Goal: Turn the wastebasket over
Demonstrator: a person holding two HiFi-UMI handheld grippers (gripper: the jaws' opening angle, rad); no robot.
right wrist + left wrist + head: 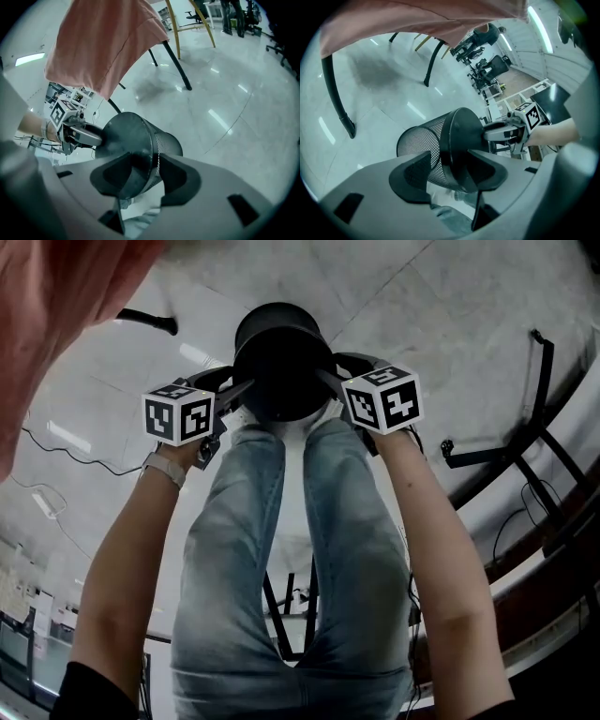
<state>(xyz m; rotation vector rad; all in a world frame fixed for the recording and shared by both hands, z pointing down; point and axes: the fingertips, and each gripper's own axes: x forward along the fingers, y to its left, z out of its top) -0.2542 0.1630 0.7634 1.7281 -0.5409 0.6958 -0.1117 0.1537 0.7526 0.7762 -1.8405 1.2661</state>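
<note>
Claws [239,392] [328,381] downtilted, open, flanking wastebasket [281,343]

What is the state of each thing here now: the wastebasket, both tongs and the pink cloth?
wastebasket, lying on its side, solid base near the tongs, open end pointing away.
left gripper, tongs open, astride the edge of the wastebasket's base.
right gripper, tongs open, astride the opposite edge of the base.
pink cloth, hanging loose.
</note>
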